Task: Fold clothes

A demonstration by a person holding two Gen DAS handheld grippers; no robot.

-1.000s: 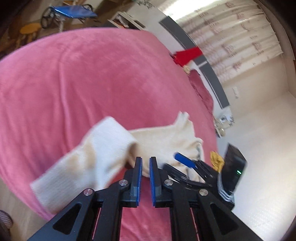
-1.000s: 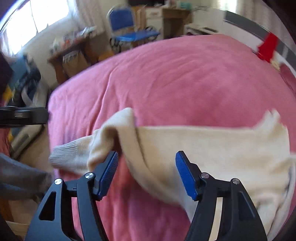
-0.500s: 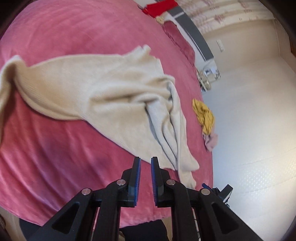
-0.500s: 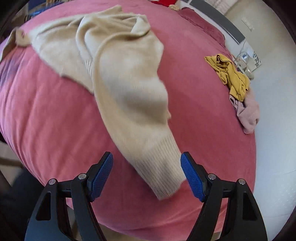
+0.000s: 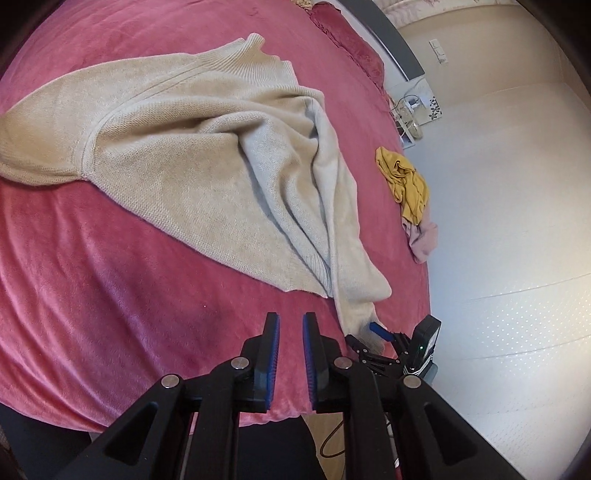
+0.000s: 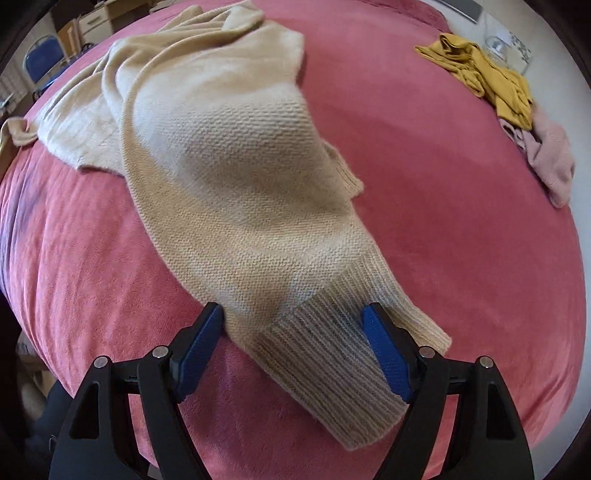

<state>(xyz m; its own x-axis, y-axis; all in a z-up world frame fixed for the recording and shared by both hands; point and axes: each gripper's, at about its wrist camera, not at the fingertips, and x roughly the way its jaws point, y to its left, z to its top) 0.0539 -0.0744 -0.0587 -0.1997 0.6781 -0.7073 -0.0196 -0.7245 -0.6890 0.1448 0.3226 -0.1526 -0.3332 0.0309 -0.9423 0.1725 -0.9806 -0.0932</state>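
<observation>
Pink bedspread (image 6: 424, 192), cream sweater (image 6: 229, 177) cuff near its edge, bare spread around

I see pink plush bedspread (image 6: 443, 221) covering bed. Dark red pillow (image 5: 347, 44) at far end, beside dark headboard (image 5: 391, 40). White textured floor (image 5: 517, 221) on right. Small clutter by wall socket (image 5: 410, 110), too small to make out. Blue chair (image 6: 37, 62) and wooden drawers (image 6: 96, 18) at far left.
</observation>
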